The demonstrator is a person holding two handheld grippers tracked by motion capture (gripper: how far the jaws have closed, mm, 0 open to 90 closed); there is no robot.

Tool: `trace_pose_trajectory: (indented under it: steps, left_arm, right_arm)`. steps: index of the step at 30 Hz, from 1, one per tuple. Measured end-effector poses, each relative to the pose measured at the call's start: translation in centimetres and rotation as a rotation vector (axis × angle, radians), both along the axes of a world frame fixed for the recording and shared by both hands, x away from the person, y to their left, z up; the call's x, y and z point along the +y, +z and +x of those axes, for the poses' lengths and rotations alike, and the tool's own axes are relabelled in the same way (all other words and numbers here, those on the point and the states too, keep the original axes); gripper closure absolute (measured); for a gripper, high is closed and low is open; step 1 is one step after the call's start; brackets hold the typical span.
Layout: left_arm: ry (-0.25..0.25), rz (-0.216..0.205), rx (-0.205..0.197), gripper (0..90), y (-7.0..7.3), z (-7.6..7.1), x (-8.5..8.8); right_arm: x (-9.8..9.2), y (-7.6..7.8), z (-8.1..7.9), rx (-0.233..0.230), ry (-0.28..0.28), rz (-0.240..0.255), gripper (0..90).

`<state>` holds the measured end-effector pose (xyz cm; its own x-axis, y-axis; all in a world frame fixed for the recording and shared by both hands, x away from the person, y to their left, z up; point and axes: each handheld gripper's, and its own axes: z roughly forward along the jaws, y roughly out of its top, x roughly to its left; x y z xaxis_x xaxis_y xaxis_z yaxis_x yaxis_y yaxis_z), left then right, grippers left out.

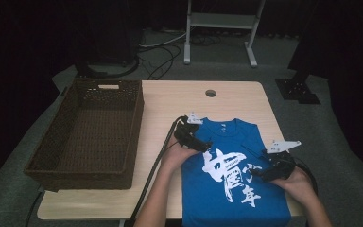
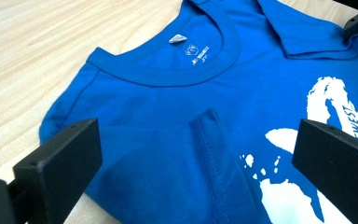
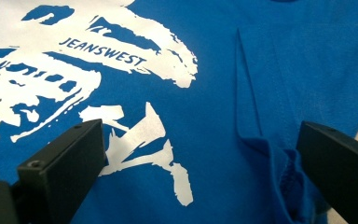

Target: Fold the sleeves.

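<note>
A blue T-shirt point(image 1: 231, 135) with white printed characters lies flat on the wooden table point(image 1: 165, 101), collar toward the far side. Both sleeves are folded inward over the front. My left gripper point(image 1: 202, 145) hovers over the shirt's left shoulder. In the left gripper view the gripper point(image 2: 196, 140) is open above the shirt point(image 2: 158, 112), with the folded sleeve's hem point(image 2: 209, 140) below and nothing held. My right gripper point(image 1: 263, 170) is at the shirt's right side. Seen in its own view, the gripper point(image 3: 200, 135) is open over the print and the folded sleeve point(image 3: 261, 121).
A dark woven basket point(image 1: 134, 127) stands empty on the table's left half. A round cable hole point(image 1: 211, 93) sits near the table's far edge. A metal stand point(image 1: 220, 21) is on the floor behind the table. Cables trail off the near edge.
</note>
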<state>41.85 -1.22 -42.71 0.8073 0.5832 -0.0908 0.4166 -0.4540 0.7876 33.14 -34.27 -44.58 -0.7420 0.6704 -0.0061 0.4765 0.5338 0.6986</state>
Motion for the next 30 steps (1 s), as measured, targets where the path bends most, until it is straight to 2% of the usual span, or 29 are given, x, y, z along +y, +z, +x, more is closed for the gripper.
trace_pose_trajectory:
  steps: [3, 6, 9, 14, 22, 27, 30]
  left_arm:
    - [-0.018, 0.024, -0.002, 0.9, -0.2, -0.3, -0.1]
    - [-0.028, 0.066, -0.007, 0.9, -0.6, -0.5, -0.1]
    - [-0.035, 0.092, 0.003, 0.9, -1.0, -0.6, -0.2]
    - [-0.033, 0.137, -0.003, 0.9, -1.5, -0.7, -0.3]
    - [-0.032, 0.163, -0.031, 1.0, -1.7, -0.9, -0.5]
    - [-0.030, 0.154, -0.040, 0.9, -1.8, -1.0, -0.4]
    - [-0.031, 0.154, -0.040, 0.9, -1.8, -1.0, -0.4]
  right_arm:
    - [0.0, 0.0, 0.0, 0.000, 0.000, 0.000, 1.7]
    - [0.0, 0.0, 0.0, 0.000, 0.000, 0.000, 1.7]
    - [0.0, 0.0, 0.0, 0.000, 0.000, 0.000, 1.7]
    - [0.0, 0.0, 0.0, 0.001, -0.001, 0.000, 1.7]
    - [0.0, 0.0, 0.0, 0.001, -0.001, 0.000, 1.7]
    - [0.0, 0.0, 0.0, 0.001, -0.003, 0.001, 1.7]
    - [-0.1, 0.0, 0.1, 0.012, -0.009, 0.020, 1.8]
